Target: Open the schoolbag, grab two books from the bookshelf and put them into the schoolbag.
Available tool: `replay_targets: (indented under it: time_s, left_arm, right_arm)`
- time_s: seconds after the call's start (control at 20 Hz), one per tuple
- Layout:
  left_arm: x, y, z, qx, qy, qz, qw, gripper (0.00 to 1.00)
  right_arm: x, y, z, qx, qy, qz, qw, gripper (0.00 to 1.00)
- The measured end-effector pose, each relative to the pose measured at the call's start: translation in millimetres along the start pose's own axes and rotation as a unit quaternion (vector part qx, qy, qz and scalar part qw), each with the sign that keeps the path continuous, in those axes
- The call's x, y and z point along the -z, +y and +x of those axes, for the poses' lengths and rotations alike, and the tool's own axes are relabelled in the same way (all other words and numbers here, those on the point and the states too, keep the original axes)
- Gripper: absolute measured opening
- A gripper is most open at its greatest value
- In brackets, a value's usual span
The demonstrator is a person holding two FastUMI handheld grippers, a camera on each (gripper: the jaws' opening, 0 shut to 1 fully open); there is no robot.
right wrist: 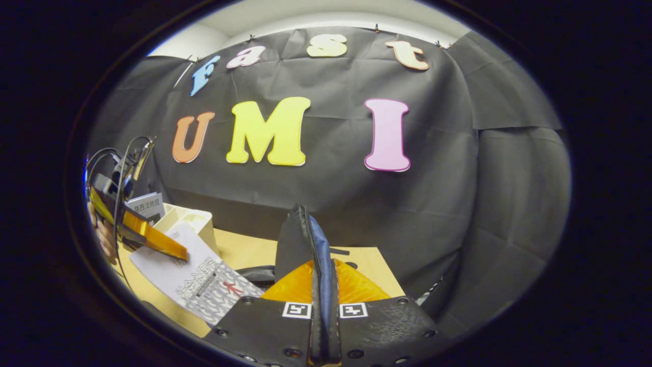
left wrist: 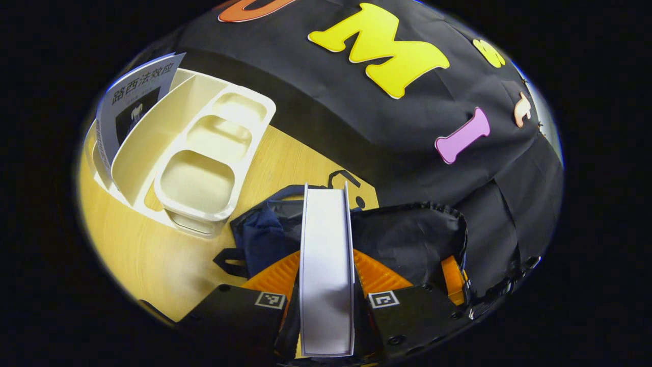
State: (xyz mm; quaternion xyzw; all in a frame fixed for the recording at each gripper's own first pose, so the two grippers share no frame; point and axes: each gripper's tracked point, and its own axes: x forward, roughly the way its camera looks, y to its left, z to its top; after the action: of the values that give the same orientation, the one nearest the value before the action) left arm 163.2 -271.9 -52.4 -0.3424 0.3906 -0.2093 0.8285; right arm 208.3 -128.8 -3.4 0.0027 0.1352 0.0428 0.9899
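The bookshelf (left wrist: pixel 198 153) is looking like smooth, slightly glossy plastic; the table (left wrist: pixel 153 255) is showing matt wood grain; the schoolbag (left wrist: pixel 407 239) is appearing as matt woven cloth.

The left gripper (left wrist: pixel 326 298) has a black body with round screws along its edge, and a small black-and-white square marker sits on each side. The right gripper (right wrist: pixel 324 306) looks much the same, with a flat black body, a row of screws near the bottom and two little square markers close together. In the right gripper view, thin black cables (right wrist: pixel 118 168) loop up from the top of the left gripper.
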Motion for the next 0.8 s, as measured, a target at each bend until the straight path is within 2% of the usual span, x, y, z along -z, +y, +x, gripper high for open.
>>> replay_targets:
  time_s: [0.2, 0.35, 0.45, 0.6, 0.7, 0.8]
  left_arm:
    - [9, -16, 32, 0.039, 0.010, -0.042, 0.998, 0.45]
    - [18, -24, 57, 0.052, 0.010, -0.053, 0.997, 0.44]
    - [23, -24, 71, 0.052, 0.003, -0.050, 0.997, 0.45]
    - [26, -13, 85, 0.029, -0.033, -0.026, 0.999, 0.45]
    - [34, -14, 93, 0.036, -0.057, -0.010, 0.998, 0.45]
    - [46, -17, 98, 0.049, -0.070, -0.020, 0.996, 0.45]
  right_arm:
    - [-3, 6, -2, -0.004, -0.003, 0.001, 1.000, 0.06]
    - [-6, 12, -1, -0.006, -0.004, -0.002, 1.000, 0.06]
    - [-8, 14, -3, -0.006, -0.007, -0.007, 1.000, 0.05]
    - [-9, 22, -7, -0.014, -0.012, -0.013, 1.000, 0.06]
    - [-12, 29, -8, -0.021, -0.018, -0.013, 1.000, 0.05]
    - [-15, 35, -11, -0.028, -0.023, -0.014, 0.999, 0.06]
